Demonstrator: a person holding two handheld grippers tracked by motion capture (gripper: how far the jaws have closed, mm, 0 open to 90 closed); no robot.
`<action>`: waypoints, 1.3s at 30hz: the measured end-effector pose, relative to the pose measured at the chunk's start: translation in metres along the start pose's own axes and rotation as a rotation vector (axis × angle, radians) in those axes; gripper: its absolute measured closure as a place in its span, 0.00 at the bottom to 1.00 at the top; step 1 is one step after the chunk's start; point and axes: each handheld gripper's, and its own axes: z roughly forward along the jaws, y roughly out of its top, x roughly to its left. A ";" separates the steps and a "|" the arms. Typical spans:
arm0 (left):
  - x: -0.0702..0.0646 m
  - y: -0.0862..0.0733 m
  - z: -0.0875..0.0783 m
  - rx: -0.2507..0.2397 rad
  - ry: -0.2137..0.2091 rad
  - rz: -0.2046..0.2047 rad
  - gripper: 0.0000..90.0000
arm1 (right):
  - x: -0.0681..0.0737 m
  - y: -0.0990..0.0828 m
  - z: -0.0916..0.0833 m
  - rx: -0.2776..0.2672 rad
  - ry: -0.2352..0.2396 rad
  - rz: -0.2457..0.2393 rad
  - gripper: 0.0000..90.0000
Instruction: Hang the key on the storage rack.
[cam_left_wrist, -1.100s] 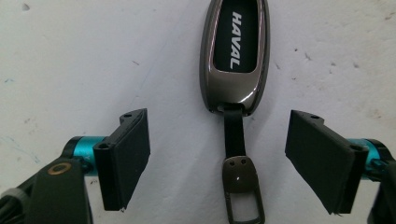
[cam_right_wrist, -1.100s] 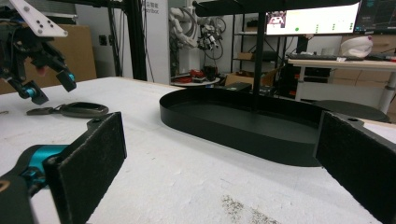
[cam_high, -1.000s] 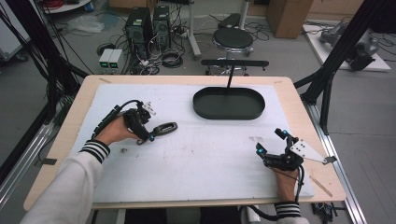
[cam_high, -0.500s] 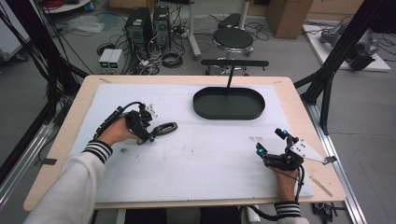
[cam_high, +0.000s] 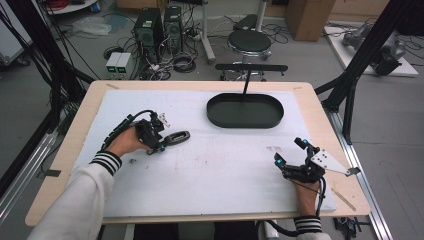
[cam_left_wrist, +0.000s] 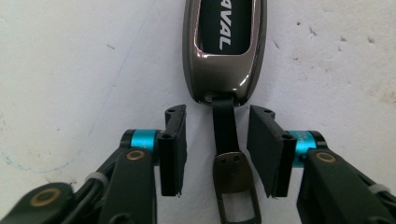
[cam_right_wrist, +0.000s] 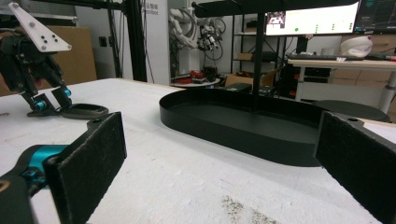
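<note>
A dark, glossy car key fob (cam_high: 178, 136) with a black strap (cam_left_wrist: 224, 126) and a metal ring lies flat on the white mat, left of centre. My left gripper (cam_high: 161, 141) sits low at the fob's near end. Its jaws have just been closing and stand either side of the strap, with a gap between each pad (cam_left_wrist: 173, 149) and the strap, so nothing is gripped. My right gripper (cam_high: 289, 151) rests at the table's front right, open wide and empty, pointing toward the black oval tray (cam_right_wrist: 233, 126). In the right gripper view the left gripper (cam_right_wrist: 46, 105) and the fob (cam_right_wrist: 84, 111) appear far off.
The black oval tray (cam_high: 245, 111) sits at the back centre of the mat, with a black T-shaped stand (cam_high: 248, 67) behind it. The white mat (cam_high: 215, 175) covers most of the wooden table. Dark frame posts flank both table sides.
The left gripper's jaws have drawn closer together around the key strap. Both hands have stayed where they were, and the fob has not moved.
</note>
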 end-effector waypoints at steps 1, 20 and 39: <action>0.000 0.000 0.000 0.003 0.002 0.004 0.68 | 0.000 0.000 0.000 -0.001 0.000 -0.001 0.02; -0.005 0.003 0.002 0.033 -0.014 0.001 0.91 | 0.000 0.000 0.000 -0.002 -0.001 -0.002 0.02; -0.003 0.003 -0.018 -0.099 0.013 -0.049 0.94 | 0.000 0.000 0.000 -0.003 -0.001 0.003 0.01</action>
